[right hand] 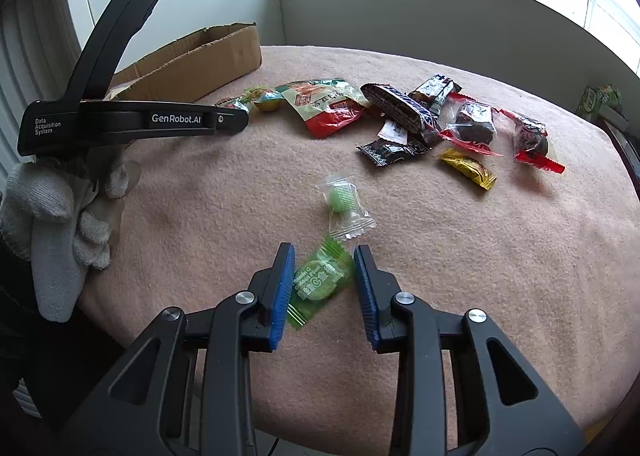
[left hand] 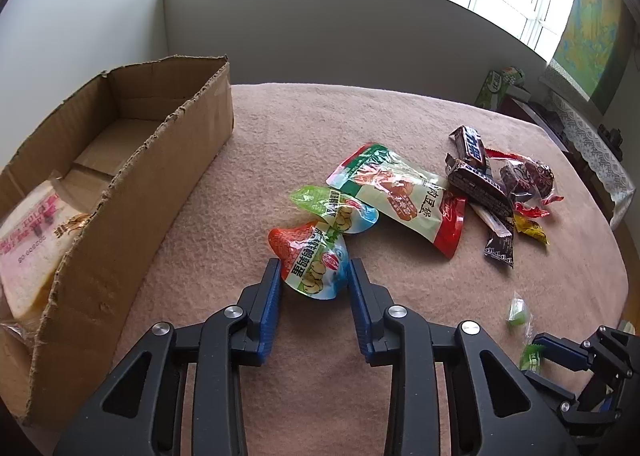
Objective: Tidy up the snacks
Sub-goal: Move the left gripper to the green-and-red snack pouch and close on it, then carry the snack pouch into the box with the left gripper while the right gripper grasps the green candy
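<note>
The red-and-blue egg pouch lies on the pink surface beside the cardboard box, pinched by the left hand-held gripper. The right hand-held gripper clamps a green candy. Either slick wrapper could slip free; the overlapping green pouch may drag along.

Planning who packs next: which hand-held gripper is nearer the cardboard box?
Left. The left hand-held gripper straddles an egg snack pouch just right of the cardboard box. The right hand-held gripper straddles a green candy farther right, beyond the left one.
</note>
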Demonstrator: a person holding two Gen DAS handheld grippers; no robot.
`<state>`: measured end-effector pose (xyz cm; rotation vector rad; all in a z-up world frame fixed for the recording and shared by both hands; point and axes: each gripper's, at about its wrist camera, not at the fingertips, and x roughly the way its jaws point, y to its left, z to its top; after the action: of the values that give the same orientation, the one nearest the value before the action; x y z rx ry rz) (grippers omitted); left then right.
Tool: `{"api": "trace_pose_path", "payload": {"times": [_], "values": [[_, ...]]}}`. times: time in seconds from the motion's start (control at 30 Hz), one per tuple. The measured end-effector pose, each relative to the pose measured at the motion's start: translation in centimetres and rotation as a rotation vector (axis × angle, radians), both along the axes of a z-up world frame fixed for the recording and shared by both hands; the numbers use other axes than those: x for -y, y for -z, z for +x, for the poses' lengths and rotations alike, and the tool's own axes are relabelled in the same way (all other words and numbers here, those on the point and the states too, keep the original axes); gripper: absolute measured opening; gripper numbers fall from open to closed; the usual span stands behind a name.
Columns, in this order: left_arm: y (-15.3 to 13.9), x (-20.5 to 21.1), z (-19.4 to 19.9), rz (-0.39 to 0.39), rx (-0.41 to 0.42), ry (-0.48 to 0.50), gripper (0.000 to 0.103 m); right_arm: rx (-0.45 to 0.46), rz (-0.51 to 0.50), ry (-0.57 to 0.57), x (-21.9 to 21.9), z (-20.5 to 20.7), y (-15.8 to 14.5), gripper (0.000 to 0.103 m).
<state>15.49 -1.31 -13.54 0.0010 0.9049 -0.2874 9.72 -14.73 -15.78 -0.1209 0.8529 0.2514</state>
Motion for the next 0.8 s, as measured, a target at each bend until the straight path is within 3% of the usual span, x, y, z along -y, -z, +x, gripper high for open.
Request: {"api": "trace_pose_path", "payload": {"times": [0.1, 0.27, 0.37, 0.43, 0.8], "values": [[0.0, 0.1, -0.1, 0.001, 0.002, 0.002, 0.03, -0.01, 0.02, -0.026, 0.0, -0.8, 0.1, 0.05], [-0.1, -0.1, -0.1, -0.009, -0.002, 0.0, 0.03, 0.036, -0.057, -0.059, -0.8, -1.9, 0.6, 0.05], [-0.2, -0.1, -0.3, -0.008, 0.001, -0.001, 0.03, 0.031, -0.044, -0.056, -0.6, -2.0, 0.5, 0.036], [-0.3, -0.2, -0.3, -0.011, 0.004, -0.002, 0.03, 0.02, -0.031, -0.046, -0.2, -1.9, 0.4, 0.019], [-0.8, -0.9, -1.0, -0.031, 0.018, -0.014, 0.029, 0.013, 0.028, -0.023, 0.5, -1.4, 0.1, 0.006]]}}
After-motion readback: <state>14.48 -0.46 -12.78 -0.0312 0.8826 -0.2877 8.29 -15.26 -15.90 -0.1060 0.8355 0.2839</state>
